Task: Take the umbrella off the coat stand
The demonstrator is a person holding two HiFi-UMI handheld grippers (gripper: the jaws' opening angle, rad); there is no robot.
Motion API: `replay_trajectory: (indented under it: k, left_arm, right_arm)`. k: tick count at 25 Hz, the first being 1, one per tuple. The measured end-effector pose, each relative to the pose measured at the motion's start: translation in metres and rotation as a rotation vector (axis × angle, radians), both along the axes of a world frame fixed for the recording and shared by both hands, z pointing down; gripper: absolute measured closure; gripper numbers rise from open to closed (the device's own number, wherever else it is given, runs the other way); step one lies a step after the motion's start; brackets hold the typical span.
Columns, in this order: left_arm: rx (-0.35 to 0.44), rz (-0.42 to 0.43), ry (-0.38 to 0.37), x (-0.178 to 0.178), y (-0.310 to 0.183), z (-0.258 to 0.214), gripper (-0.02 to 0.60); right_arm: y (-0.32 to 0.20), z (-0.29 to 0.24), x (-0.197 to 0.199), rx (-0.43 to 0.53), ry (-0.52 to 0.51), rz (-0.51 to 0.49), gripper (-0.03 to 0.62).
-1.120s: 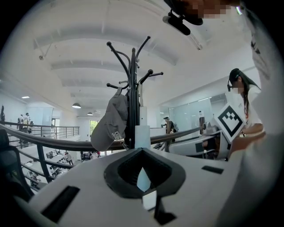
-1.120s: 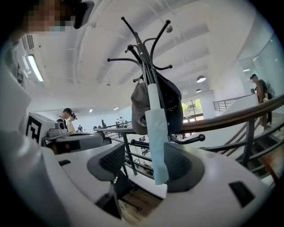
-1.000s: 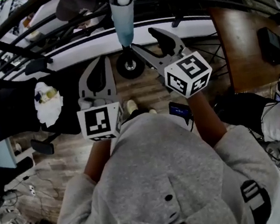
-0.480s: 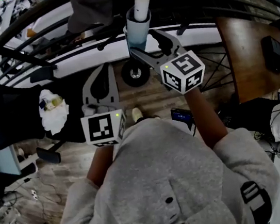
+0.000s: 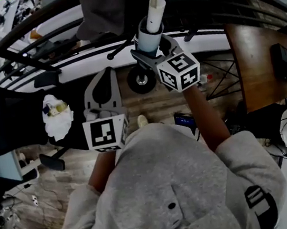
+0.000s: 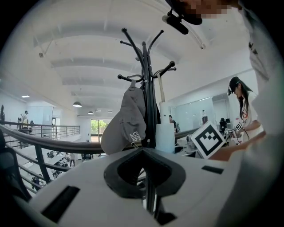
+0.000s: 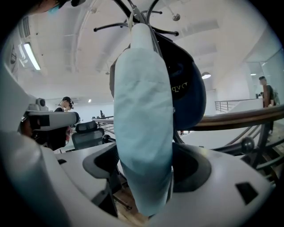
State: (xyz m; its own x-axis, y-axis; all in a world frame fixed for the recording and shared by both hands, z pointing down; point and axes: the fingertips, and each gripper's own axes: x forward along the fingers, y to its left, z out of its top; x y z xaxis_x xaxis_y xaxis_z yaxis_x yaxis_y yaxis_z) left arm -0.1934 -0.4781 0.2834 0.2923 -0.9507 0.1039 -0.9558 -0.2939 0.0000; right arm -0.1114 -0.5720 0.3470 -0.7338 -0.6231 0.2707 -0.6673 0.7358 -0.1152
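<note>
Wooden floor (image 5: pixel 153 104) runs under me, with a dark curved railing (image 5: pixel 33 58) across the top of the head view and a bright hall with a white ceiling beyond it. Off to the right is a brown table (image 5: pixel 253 63), and to the left a black office chair (image 5: pixel 5 121).

My right tongs (image 5: pixel 149 53) are spread as wide as they go. The umbrella (image 5: pixel 145 39), in its pale blue sleeve, hangs upright between the jaws. In the right gripper view the sleeve nearly fills the gap, and I cannot tell whether either pad touches it. The umbrella hangs close against the black coat stand (image 6: pixel 145 88), with its top up among the hooks. A cap (image 6: pixel 124 122) hangs from the same stand just beside it.

My left tongs (image 5: pixel 106 74) have their jaws together with nothing between them. They point roughly level at the stand and sit apart from the umbrella, to its left.
</note>
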Motion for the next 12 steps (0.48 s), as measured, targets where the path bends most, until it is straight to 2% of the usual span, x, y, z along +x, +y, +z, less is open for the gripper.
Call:
replay_trajectory:
  k: [4, 8, 12]
  left_arm:
    - [-0.002, -0.01, -0.004, -0.001, 0.004, 0.002, 0.571]
    - [-0.003, -0.025, -0.015, -0.008, 0.002, 0.0, 0.571]
    - [0.019, -0.029, -0.007, -0.013, 0.004, -0.003, 0.571]
  right_arm:
    - [-0.001, 0.007, -0.002, 0.024, 0.023, 0.0, 0.245]
    - [-0.004, 0.002, -0.004, 0.039, 0.048, -0.005, 0.292]
    - [0.0, 0.003, -0.005, 0.047, 0.047, -0.011, 0.303]
